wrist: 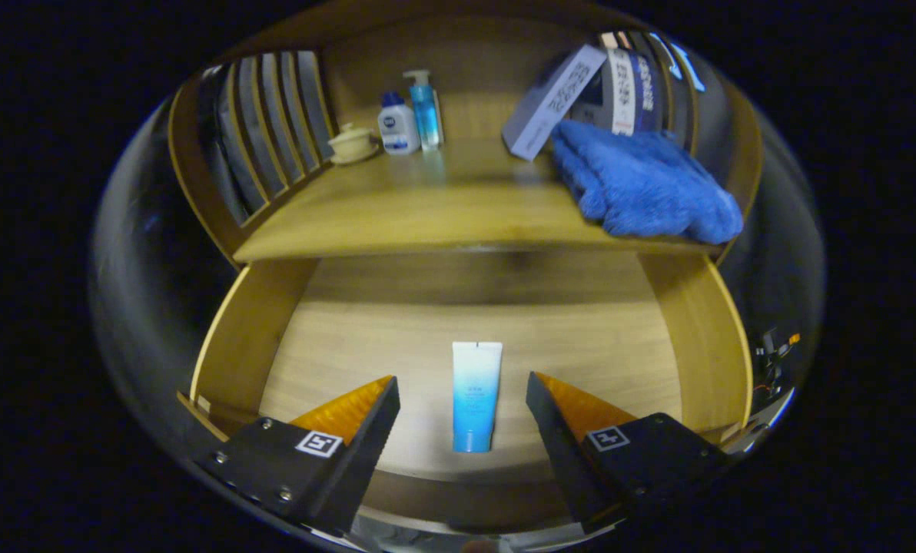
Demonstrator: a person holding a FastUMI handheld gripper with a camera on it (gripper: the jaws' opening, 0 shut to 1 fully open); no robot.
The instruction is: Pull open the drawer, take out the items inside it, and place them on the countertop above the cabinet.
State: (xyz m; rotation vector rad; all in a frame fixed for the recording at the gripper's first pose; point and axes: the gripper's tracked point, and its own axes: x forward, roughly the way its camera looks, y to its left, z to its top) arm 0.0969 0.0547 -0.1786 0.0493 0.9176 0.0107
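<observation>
The wooden drawer (243, 338) stands pulled out below the countertop (427, 207). On its floor lies a white-to-blue tube (476, 395), cap end toward me, lengthwise between the two fingers. My gripper (462, 384) hangs above the drawer, open wide, one fingertip (385, 395) to each side of the tube and neither touching it. Nothing is held.
On the countertop a blue towel (646, 180) lies at the right with a grey box (554, 100) leaning behind it. At the back stand a white bottle (397, 124), a blue pump bottle (425, 107) and a small cream lidded cup (352, 142). Slatted wooden sides enclose the shelf.
</observation>
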